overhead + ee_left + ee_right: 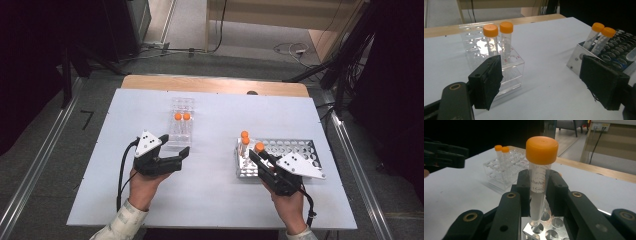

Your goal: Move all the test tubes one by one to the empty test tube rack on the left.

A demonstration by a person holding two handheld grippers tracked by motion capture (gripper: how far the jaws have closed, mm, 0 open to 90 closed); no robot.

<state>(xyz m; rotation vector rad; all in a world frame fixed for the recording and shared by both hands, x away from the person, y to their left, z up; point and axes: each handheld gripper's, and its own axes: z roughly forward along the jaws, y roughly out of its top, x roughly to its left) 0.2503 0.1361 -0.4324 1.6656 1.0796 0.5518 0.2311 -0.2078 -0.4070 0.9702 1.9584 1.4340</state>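
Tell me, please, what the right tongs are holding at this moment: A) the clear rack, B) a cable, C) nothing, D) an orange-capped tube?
D: in the right gripper view the right tongs are shut on an orange-capped tube, its tip just above the metal rack.

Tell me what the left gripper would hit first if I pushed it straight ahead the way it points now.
Probably nothing soon: the left gripper is open, aimed at bare table between the clear rack and the metal rack. Its left jaw might graze the clear rack; depth is unclear.
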